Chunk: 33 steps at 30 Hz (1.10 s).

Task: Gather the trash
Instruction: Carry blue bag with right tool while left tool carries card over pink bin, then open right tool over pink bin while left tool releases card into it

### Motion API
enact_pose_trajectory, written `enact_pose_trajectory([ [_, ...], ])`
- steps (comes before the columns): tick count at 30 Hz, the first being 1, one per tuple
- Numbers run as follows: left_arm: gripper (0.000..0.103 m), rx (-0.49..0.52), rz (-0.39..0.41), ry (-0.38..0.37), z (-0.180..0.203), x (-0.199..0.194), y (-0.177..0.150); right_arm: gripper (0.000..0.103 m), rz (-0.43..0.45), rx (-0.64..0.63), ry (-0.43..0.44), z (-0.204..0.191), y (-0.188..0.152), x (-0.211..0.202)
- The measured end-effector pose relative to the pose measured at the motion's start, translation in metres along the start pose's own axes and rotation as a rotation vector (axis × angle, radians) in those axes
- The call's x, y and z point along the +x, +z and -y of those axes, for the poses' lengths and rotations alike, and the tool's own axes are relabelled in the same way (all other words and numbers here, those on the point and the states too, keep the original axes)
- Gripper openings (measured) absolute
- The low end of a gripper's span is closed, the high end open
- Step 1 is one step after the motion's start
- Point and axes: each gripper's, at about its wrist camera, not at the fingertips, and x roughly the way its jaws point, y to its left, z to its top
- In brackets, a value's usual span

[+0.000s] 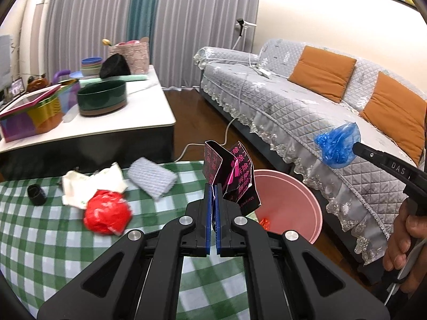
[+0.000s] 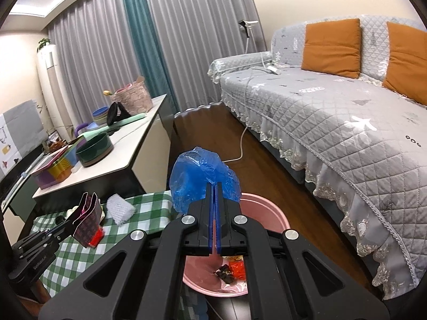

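Note:
My left gripper (image 1: 214,186) is shut on a black and pink wrapper (image 1: 230,172), held above the edge of the green checked table (image 1: 40,240) next to the pink bin (image 1: 299,194). The wrapper also shows in the right wrist view (image 2: 88,220). My right gripper (image 2: 214,185) is shut on a crumpled blue plastic bag (image 2: 197,176), held above the pink bin (image 2: 267,208), which holds some trash. The blue bag also shows in the left wrist view (image 1: 336,144). On the table lie a red plastic wad (image 1: 106,214), white crumpled paper (image 1: 90,184), a grey foam sleeve (image 1: 152,177) and a black cap (image 1: 36,194).
A white coffee table (image 1: 106,122) with a green pot (image 1: 102,97), bowls and boxes stands behind. A grey quilted sofa (image 1: 307,106) with orange cushions runs along the right. A white cable (image 1: 226,130) lies on the wooden floor.

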Motion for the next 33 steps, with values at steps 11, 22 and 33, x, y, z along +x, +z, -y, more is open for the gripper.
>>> enact_pose_trajectory([
  [11,0.002,0.028,-0.026,-0.062,0.037,0.039,0.011,0.001,-0.004,-0.003,-0.053,0.016,0.003,0.011],
  [22,0.002,0.047,-0.064,-0.108,0.06,0.076,0.009,0.001,-0.032,-0.014,-0.088,0.023,-0.002,0.03],
  [33,0.002,0.034,-0.092,-0.128,0.063,0.094,0.007,0.004,-0.067,-0.017,-0.118,0.024,-0.005,0.043],
])
